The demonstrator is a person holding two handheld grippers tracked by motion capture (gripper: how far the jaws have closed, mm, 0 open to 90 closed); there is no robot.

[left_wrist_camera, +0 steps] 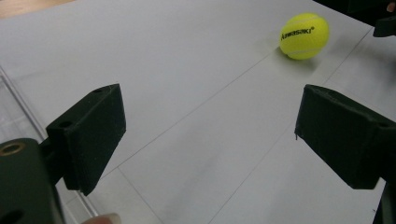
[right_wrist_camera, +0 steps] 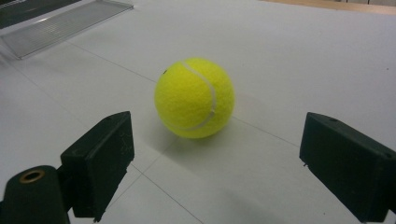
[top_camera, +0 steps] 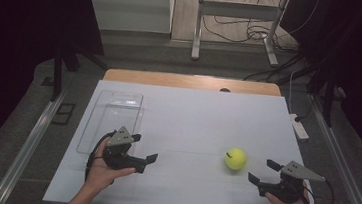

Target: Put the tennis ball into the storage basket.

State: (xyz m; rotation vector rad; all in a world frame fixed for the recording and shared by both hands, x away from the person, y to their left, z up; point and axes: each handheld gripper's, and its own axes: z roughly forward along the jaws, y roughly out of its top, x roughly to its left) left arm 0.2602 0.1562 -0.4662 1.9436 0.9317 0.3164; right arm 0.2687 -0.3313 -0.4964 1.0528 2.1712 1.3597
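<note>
A yellow tennis ball (top_camera: 235, 158) rests on the white table top (top_camera: 192, 123), right of centre. In the left gripper view the tennis ball (left_wrist_camera: 304, 35) lies far off at the upper right, with black lettering on it. In the right gripper view the tennis ball (right_wrist_camera: 194, 97) sits close ahead, between and just beyond the two jaws. My right gripper (top_camera: 264, 171) stands open a little right of the ball, held near the table's front right. My left gripper (top_camera: 143, 147) is open too, at the front left, with nothing between its jaws.
A clear plastic tray (top_camera: 112, 120) lies on the left side of the table, just behind my left gripper. A white power strip (top_camera: 299, 127) hangs off the right edge. Beyond the table are a metal stand (top_camera: 237, 17) and floor cables.
</note>
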